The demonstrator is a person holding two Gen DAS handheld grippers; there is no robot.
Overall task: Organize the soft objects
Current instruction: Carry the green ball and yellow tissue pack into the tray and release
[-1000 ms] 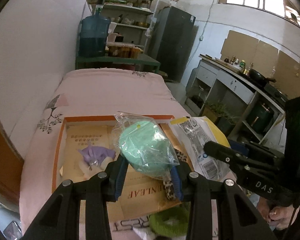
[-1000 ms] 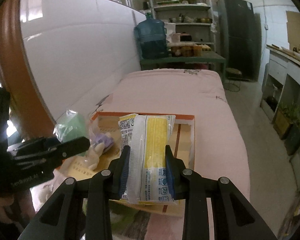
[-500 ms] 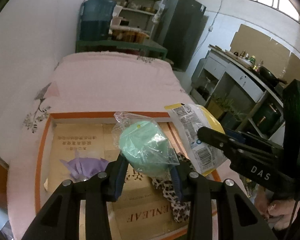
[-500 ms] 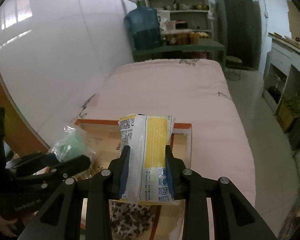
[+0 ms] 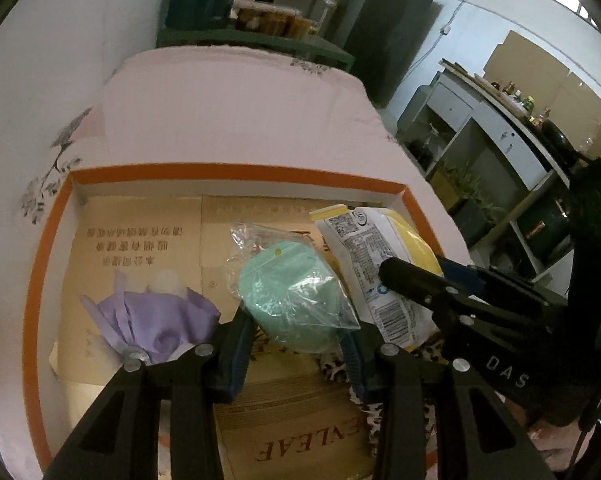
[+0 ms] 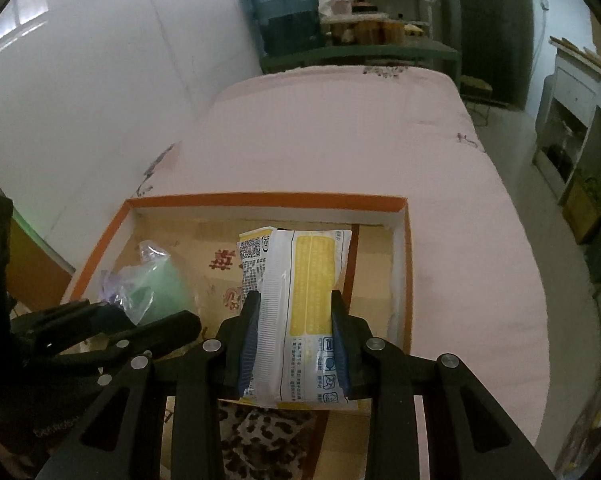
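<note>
Your left gripper [image 5: 298,332] pinches a green pad [image 5: 288,294] in a loose clear bag; its fingers have just been easing apart with the pad still between them. That film is slick and the pad squashy and light, so grip the pad's body, not the bag's tail. Your right gripper [image 6: 294,338] pinches a yellow packet [image 6: 300,300] across its middle: light, crinkly, probably slippery. Both hang over the orange box [image 5: 236,172] on the bed [image 6: 340,128].

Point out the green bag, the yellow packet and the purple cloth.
green bag [image 5: 288,300], left wrist view, middle of bag
yellow packet [image 6: 306,292], right wrist view, yellow front panel
purple cloth [image 5: 156,326], left wrist view, folded middle
</note>
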